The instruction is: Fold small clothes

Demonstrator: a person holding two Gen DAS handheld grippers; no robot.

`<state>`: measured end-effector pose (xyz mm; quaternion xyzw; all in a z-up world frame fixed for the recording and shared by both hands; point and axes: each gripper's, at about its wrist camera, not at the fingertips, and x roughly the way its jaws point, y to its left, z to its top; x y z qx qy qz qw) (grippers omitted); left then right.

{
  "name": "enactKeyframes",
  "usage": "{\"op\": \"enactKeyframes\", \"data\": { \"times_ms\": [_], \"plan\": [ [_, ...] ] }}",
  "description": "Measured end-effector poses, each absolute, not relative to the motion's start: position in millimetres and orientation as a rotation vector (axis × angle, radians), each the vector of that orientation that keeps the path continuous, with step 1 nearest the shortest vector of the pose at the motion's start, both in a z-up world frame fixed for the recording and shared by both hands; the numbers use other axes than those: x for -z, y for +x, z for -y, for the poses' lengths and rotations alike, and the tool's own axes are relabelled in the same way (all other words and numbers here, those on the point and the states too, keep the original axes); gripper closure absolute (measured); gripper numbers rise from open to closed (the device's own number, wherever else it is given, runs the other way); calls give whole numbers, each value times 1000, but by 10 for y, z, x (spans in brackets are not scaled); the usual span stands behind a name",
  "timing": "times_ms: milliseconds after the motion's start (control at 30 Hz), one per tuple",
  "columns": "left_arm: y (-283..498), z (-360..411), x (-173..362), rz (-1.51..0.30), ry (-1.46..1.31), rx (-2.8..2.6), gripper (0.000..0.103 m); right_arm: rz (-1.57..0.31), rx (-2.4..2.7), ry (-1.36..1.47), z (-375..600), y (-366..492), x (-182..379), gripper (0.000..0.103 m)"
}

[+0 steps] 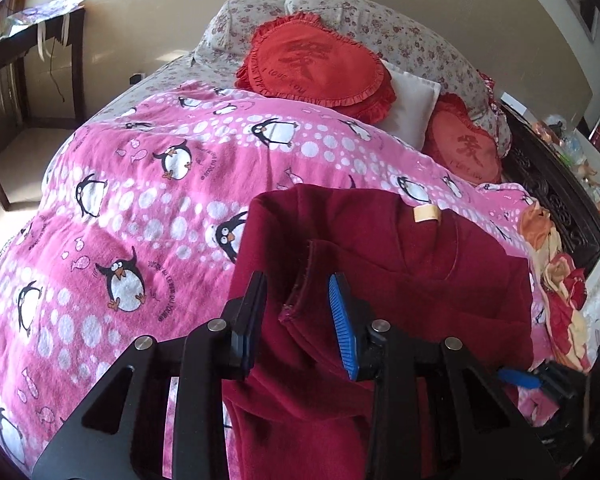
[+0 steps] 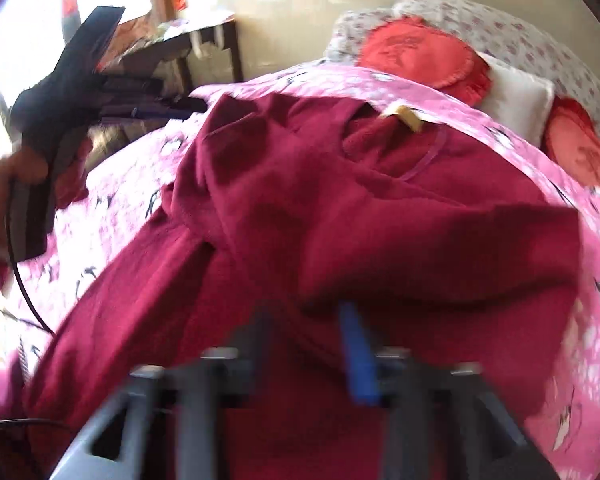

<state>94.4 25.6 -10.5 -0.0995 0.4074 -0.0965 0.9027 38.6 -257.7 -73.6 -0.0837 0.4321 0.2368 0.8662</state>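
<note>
A dark red fleece garment (image 1: 400, 264) with a tan neck label (image 1: 427, 213) lies on the pink penguin blanket (image 1: 140, 184). My left gripper (image 1: 298, 300) is open just above the garment's left side, with a folded hem edge (image 1: 300, 296) between its fingers, not pinched. In the right wrist view the garment (image 2: 340, 208) fills the middle, partly folded over itself. My right gripper (image 2: 308, 320) is blurred, its jaws apart, with cloth draped over the tips. The left gripper also shows in the right wrist view (image 2: 100, 96), held by a hand at the garment's far left.
Two red heart cushions (image 1: 316, 68) (image 1: 466, 148), a white pillow (image 1: 414, 100) and floral pillows (image 1: 340, 12) lie at the bed's head. A dark wooden desk (image 1: 32, 48) stands left of the bed. A flowered blanket (image 1: 560, 280) and a cluttered dark bedside (image 1: 560, 168) are at the right.
</note>
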Motion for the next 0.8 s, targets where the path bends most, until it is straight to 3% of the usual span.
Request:
{"op": "enactKeyframes", "data": {
  "times_ms": [200, 367, 433, 500, 700, 800],
  "plan": [
    [1089, -139, 356, -914, -159, 154, 69, -749, -230, -49, 3302, 398, 306, 55],
    [1132, -187, 548, -958, -174, 109, 69, -852, -57, 26, 3745, 917, 462, 54],
    [1108, -156, 582, -962, -158, 134, 53, -866, -50, 22, 3762, 1026, 508, 54],
    [1117, -106, 607, -961, -132, 163, 47, -859, -57, 71, 3786, 1064, 519, 54],
    [1193, -96, 687, -981, -155, 185, 48, -858, -75, 145, 3856, 1045, 563, 54],
    [1183, -121, 679, -979, -171, 184, 84, -860, -58, 140, 3876, 1070, 584, 54]
  ]
}}
